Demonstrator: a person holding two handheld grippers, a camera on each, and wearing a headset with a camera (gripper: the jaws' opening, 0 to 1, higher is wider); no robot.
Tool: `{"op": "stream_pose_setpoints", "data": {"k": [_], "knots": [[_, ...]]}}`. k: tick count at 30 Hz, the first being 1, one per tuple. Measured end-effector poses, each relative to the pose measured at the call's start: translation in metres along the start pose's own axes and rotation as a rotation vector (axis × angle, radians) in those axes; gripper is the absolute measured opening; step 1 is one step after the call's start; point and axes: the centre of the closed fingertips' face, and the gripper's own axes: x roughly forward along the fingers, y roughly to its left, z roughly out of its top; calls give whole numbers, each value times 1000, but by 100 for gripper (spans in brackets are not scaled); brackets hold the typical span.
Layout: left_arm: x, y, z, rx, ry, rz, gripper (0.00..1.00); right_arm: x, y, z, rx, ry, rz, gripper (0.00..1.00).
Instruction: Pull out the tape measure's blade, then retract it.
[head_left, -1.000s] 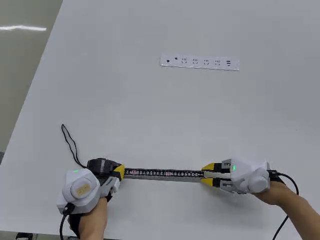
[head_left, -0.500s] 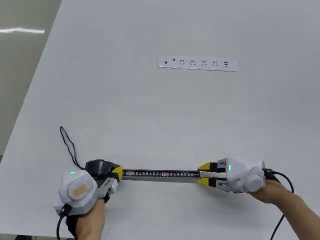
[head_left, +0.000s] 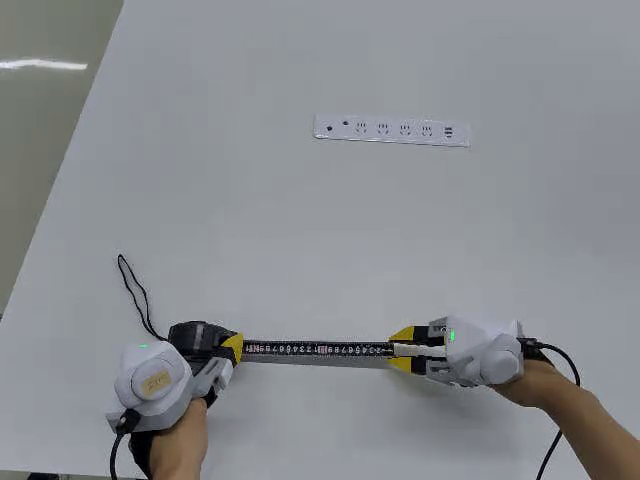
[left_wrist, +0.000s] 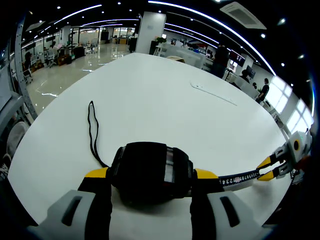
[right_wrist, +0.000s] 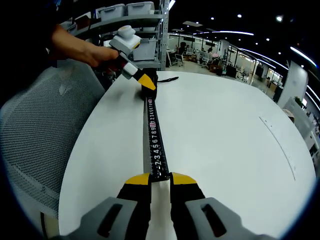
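The black tape measure case (head_left: 197, 338) (left_wrist: 150, 171) lies near the table's front left, and my left gripper (head_left: 228, 352) (left_wrist: 151, 173) is shut on it. Its black numbered blade (head_left: 315, 349) (right_wrist: 154, 140) stretches rightward along the white table, just above the surface. My right gripper (head_left: 400, 351) (right_wrist: 160, 178) is shut on the blade's end, yellow tips pinching it. In the left gripper view the right gripper (left_wrist: 266, 169) shows at far right holding the blade (left_wrist: 240, 179). In the right gripper view the left gripper (right_wrist: 145, 80) and the case (right_wrist: 151, 86) sit at the far end.
A black wrist strap (head_left: 135, 296) (left_wrist: 93, 131) trails from the case toward the table's left edge. A white power strip (head_left: 391, 130) lies further back on the table (head_left: 300, 230). The table's front edge runs close under both hands.
My right gripper has slid a little to the left with the blade's end, so the drawn-out length is slightly shorter. The left gripper keeps its hold on the case.
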Motion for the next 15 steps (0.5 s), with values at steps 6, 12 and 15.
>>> {"op": "stream_pose_setpoints", "data": {"k": [6,12,15], "knots": [[-1,0,1,-4,-2,-1,60,0,-1,2,-7,2,0,12],[-1,0,1,-10,-3,-5,60,2,-2,5,-9,-1,2,12],[0,1,0,-11,-2,-7,60,3,-2,7,-12,-4,2,12]]}}
